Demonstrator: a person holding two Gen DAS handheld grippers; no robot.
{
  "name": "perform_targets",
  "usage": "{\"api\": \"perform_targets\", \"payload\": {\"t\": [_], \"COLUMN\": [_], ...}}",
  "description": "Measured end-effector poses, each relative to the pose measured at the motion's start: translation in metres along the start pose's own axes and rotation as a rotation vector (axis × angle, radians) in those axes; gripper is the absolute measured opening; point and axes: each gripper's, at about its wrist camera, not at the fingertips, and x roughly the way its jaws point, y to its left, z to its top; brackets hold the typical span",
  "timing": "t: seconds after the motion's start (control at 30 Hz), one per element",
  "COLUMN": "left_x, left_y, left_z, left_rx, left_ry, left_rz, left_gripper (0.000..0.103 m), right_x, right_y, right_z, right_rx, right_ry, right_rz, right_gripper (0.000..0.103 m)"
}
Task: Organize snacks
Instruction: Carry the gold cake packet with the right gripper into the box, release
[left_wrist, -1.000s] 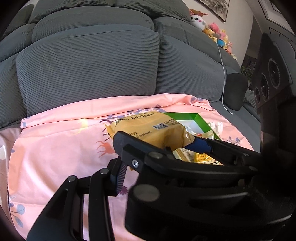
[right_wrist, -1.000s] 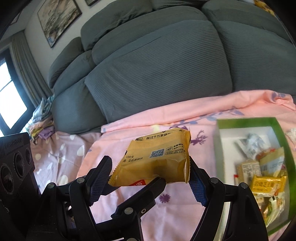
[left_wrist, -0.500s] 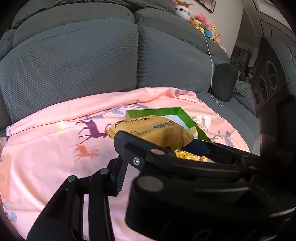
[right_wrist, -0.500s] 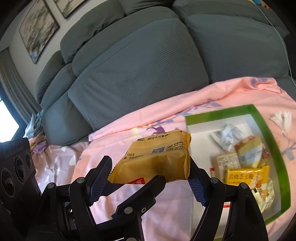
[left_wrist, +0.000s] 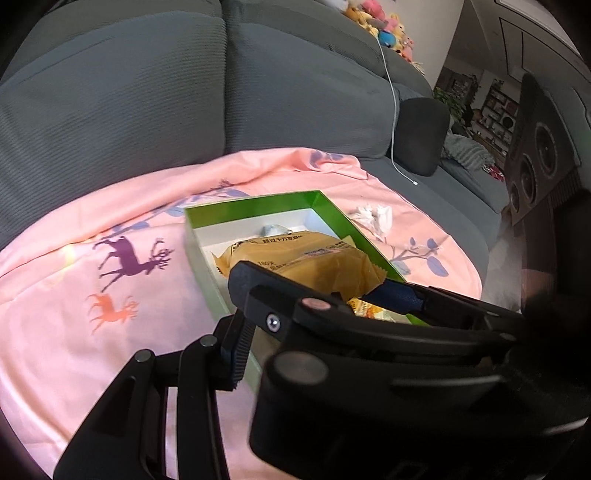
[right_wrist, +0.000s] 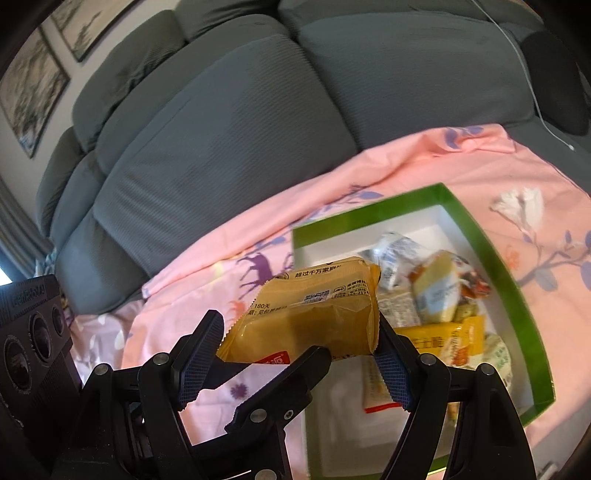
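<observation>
A yellow snack packet (right_wrist: 306, 314) sits between the blue pads of my right gripper (right_wrist: 295, 354), held in the air over the left edge of a green-rimmed white box (right_wrist: 476, 225) that holds several snacks. In the left wrist view the same packet (left_wrist: 306, 262) shows over the box (left_wrist: 255, 205), behind one finger of my left gripper (left_wrist: 280, 310). The left gripper's jaws stand wide apart; the right gripper's body fills the space in front of them. The far side of the box is partly hidden by the packet.
The box lies on a pink cloth with deer prints (left_wrist: 122, 258) spread over a grey sofa (right_wrist: 221, 122). A white crumpled tissue (left_wrist: 371, 218) lies right of the box. A white cable (left_wrist: 393, 122) hangs over the sofa back.
Both grippers moved right together. The packet has gone from over the pink cloth to over the box's left edge. The grip has not changed.
</observation>
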Motion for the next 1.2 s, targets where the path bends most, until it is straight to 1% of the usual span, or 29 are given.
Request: {"api": "perform_targets", "payload": {"t": [0.27,0.53,0.9,0.97,1.07,1.2], "left_x": [0.028,0.046,0.06,0.064,0.069,0.074], "left_y": [-0.012,-0.015,-0.015,-0.015,-0.014,-0.015], "left_z": [0.004,0.005,0.004,0.003,0.003,0.002], "left_rx": [0.012,0.015,0.004,-0.003,-0.028,-0.031], "left_ry": [0.065,0.111,0.157,0.17,0.19,0.207], "left_rz": [-0.043,-0.06,-0.077,-0.088,-0.124,-0.129], "left_gripper": [0.037,0.037,0.037,0.037,0.036,0.036], "right_x": [0.006,0.012,0.02,0.021,0.02,0.024], "right_y": [-0.027,-0.043,-0.056,-0.058,-0.063,-0.067], "right_z": [0.004,0.006,0.006,0.005,0.005,0.005], "right_rx": [0.079,0.121,0.152,0.16,0.173,0.184], "right_ry": [0.025,0.056,0.085,0.092,0.091,0.102], "right_rz": [-0.043,-0.072,-0.092,-0.097,-0.072,-0.081], "right_gripper": [0.081,0.081,0.081,0.081,0.081,0.081]}}
